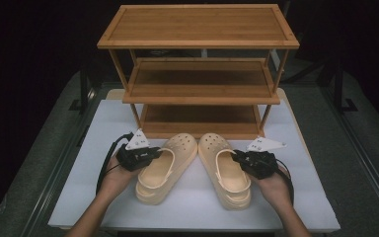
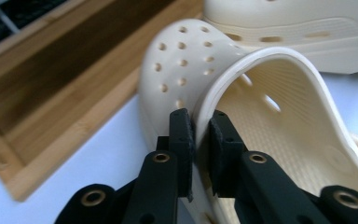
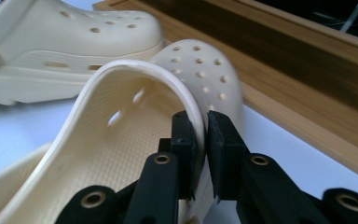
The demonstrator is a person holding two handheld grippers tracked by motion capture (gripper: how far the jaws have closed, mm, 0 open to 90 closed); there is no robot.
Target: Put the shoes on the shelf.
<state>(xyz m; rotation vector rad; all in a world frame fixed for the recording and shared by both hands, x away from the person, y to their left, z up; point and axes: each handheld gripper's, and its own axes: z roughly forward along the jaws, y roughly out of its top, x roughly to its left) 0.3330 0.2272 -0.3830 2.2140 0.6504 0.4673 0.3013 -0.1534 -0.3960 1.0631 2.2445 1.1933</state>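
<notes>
We find two cream clogs side by side on the white surface [image 1: 79, 197], toes toward the far side, just near of the wooden shoe rack [image 1: 200, 74]. The left clog [image 1: 165, 165] lies left of centre, its toe angled slightly toward the right. The right clog [image 1: 224, 168] lies beside it, the two toes close together and the heels spread apart.

The left tool [image 1: 155, 154] comes in from the left. In the left gripper view its pads [image 2: 182, 140] press on the outer side wall of the left clog [image 2: 242, 93], one jaw outside the rim and one inside, the gap between them narrow.

The right tool [image 1: 237, 157] comes in from the right. In the right gripper view its pads [image 3: 184, 140] clamp the outer side wall of the right clog [image 3: 135, 107] in the same manner, the gap narrow.

Both clogs rest on the surface. The person's left hand [image 1: 114, 178] and right hand [image 1: 275, 186] carry the tools. The rack has three shelves and stands at the far part of the surface.
</notes>
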